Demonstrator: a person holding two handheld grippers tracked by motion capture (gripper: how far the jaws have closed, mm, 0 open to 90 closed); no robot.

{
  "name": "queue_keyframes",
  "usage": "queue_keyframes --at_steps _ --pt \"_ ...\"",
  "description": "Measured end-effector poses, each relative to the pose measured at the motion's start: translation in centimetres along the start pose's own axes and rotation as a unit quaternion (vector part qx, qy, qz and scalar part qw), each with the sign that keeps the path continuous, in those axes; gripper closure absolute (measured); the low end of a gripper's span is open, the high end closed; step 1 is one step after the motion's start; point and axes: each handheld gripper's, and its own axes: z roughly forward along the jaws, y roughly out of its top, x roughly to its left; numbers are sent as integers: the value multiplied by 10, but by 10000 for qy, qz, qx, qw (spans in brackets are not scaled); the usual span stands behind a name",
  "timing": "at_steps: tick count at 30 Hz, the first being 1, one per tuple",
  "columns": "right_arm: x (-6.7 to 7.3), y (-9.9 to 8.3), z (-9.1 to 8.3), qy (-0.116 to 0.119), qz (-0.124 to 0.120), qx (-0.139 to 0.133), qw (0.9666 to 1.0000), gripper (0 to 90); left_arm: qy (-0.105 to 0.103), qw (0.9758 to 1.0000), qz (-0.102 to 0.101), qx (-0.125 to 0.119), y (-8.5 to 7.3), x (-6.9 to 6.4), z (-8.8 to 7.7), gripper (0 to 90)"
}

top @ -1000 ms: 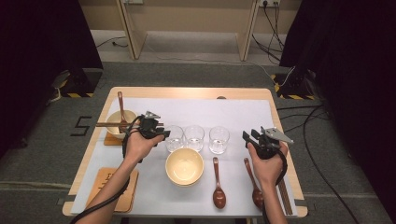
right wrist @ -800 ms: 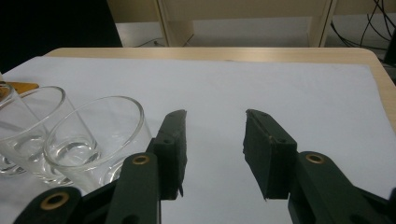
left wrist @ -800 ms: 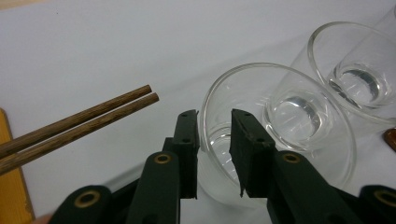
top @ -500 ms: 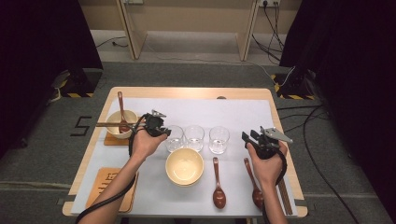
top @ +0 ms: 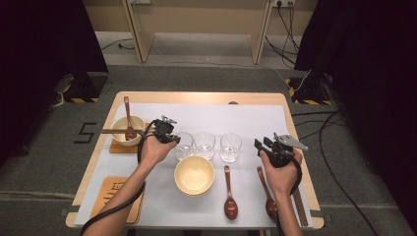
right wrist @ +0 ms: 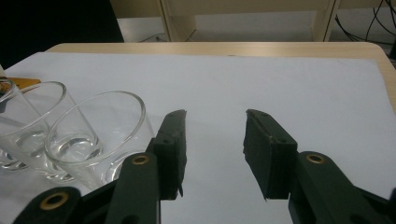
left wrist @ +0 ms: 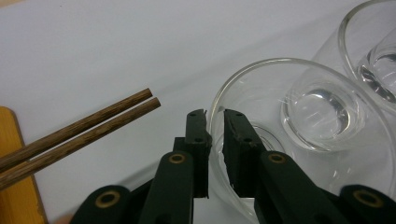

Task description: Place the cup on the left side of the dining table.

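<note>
Left gripper (left wrist: 215, 114), jaws just closing, pinches the clear drinking glass (left wrist: 299, 135) by its rim; lift straight, keep it level.

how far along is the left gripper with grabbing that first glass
Done: the left gripper has reached the leftmost glass, and its fingers have just been closing with the rim between them, one inside, one outside. In hand: the pinch looks nearly complete, but the glass is not yet lifted off the white mat. Left: lifting and placing it. The right gripper waits open over bare mat, beside the rightmost glass.
</note>
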Motion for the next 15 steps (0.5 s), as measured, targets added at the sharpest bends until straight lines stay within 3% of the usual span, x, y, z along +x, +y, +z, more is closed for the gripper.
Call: queue_keyframes --at_steps 5,9,15 --pt "0 0 0 2 17 -3 10000 591 -85 9999 11 -84 -3 -1 -4 806" --pt "-1 0 -1 -6 28 -19 10000 591 -116 9996 68 -268 -13 0 -12 812" --pt "-3 0 -1 -22 9 -28 10000 591 -187 9991 157 -337 -25 5 -24 816"
